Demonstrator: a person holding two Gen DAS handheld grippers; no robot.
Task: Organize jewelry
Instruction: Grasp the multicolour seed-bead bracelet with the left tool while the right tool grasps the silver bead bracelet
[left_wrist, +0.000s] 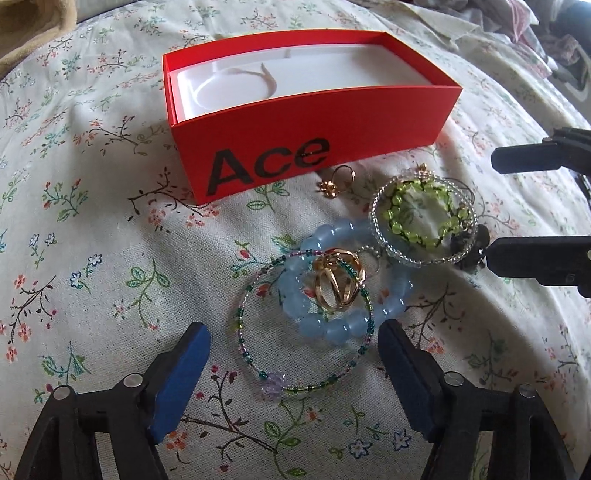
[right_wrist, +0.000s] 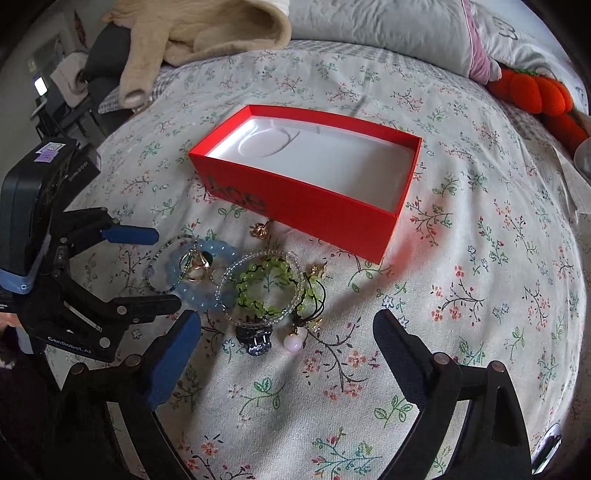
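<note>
Left claw gapes over a seed-bead bangle near the red box.

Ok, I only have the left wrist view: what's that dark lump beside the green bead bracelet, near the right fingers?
Observer: It looks like a small dark blue hair claw clip, lying against the near edge of the clear bead bracelet.
Operator: Anything else there that I can't see?
Observer: Yes, a round pale pink bead on a black cord, just right of the clip.
Operator: Is the right gripper on anything?
Observer: No. The right gripper is open and touches nothing; the clip and pink bead show in the gap between its fingers.
</note>
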